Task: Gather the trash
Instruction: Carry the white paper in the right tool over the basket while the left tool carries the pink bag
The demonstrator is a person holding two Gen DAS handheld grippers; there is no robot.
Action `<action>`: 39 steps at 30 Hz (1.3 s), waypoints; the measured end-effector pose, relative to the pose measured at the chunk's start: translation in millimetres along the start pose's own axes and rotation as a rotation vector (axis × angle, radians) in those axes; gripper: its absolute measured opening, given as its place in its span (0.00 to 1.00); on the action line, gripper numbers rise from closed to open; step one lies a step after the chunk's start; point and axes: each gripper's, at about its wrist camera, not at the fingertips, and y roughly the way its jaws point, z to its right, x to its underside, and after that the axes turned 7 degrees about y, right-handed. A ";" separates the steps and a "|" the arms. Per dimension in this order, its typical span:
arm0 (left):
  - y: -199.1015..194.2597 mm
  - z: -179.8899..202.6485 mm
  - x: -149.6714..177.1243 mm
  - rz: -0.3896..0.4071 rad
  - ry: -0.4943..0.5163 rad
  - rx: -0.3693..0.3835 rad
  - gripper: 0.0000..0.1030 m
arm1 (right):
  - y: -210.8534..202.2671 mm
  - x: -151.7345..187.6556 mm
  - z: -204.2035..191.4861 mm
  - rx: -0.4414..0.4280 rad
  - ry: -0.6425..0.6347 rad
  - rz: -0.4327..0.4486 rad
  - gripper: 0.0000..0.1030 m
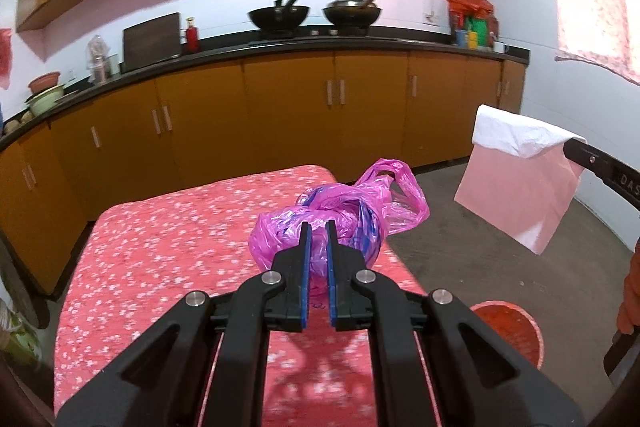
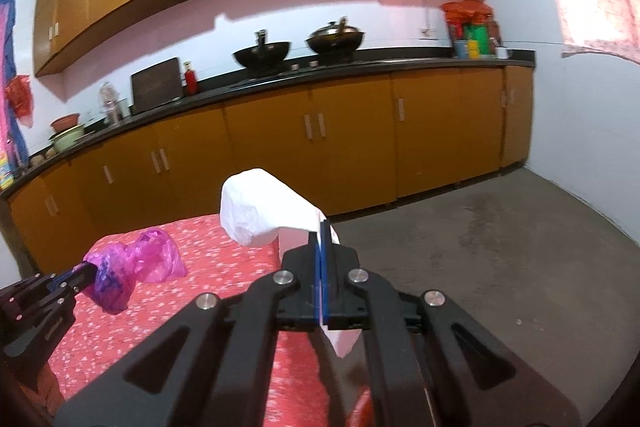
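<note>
Trash: one pink bag (image 1: 340,219), one tissue (image 2: 260,207)

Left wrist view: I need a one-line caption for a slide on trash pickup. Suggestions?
Left gripper clamps a pink plastic bag above the floral-covered table, while the right gripper holds a white tissue.

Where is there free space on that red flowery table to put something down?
Most of the red flowered table is bare: the whole stretch from the pink plastic bag toward the cabinets and the far edge. Only the corner near the bag, held by the left tool, is taken.
</note>
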 end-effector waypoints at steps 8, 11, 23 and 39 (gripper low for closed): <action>10.9 53.3 -3.5 -0.013 0.036 0.075 0.06 | -8.2 1.3 50.0 0.076 0.032 0.016 0.02; 15.6 76.2 -3.0 -0.022 0.052 0.108 0.06 | -10.1 5.0 69.4 0.104 0.049 0.013 0.02; 29.9 135.9 4.8 -0.070 0.092 0.180 0.06 | -9.5 22.0 119.6 0.170 0.092 -0.012 0.02; 53.4 195.9 36.6 -0.155 0.125 0.265 0.06 | -1.7 78.3 149.3 0.218 0.075 -0.105 0.02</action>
